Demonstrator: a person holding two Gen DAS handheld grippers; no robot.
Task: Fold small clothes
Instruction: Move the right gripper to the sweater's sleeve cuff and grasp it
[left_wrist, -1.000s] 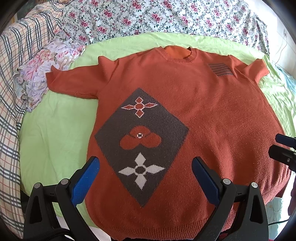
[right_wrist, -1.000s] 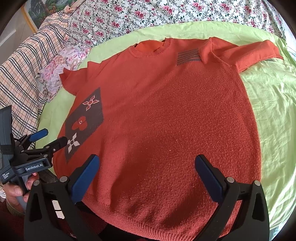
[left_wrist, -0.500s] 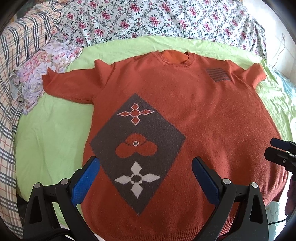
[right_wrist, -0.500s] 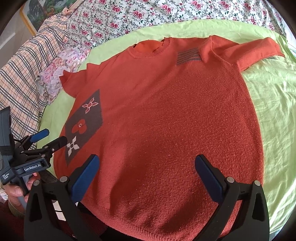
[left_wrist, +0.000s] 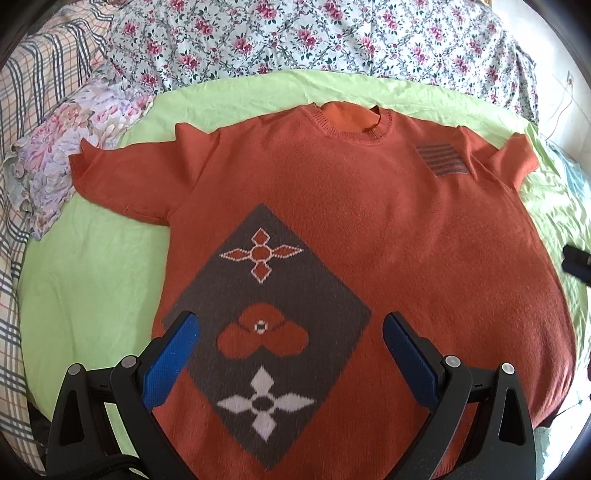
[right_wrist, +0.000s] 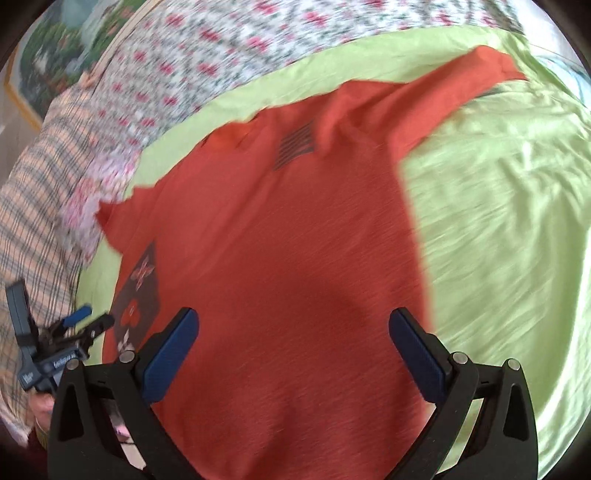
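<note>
An orange knit short-sleeved sweater (left_wrist: 406, 236) lies flat, front up, on a light green sheet (left_wrist: 88, 280). It bears a grey diamond panel (left_wrist: 269, 325) with flower motifs and a grey striped patch (left_wrist: 443, 160) near one shoulder. My left gripper (left_wrist: 288, 350) hovers open above the lower part of the diamond, holding nothing. My right gripper (right_wrist: 293, 347) is open over the sweater's (right_wrist: 280, 280) lower right body, empty; that view is motion-blurred. The left gripper (right_wrist: 86, 319) shows at the right wrist view's left edge, held by a hand (right_wrist: 40, 413).
Floral bedding (left_wrist: 295, 40) lies beyond the sheet, a plaid blanket (left_wrist: 22, 122) at the left, and a crumpled pastel floral cloth (left_wrist: 62, 155) near the left sleeve. Bare green sheet (right_wrist: 498, 236) spreads right of the sweater.
The left gripper has pulled back slightly, so the sweater sits lower in its view. The right gripper swings fast toward the sweater's right side, blurring its view. Both stay open.
</note>
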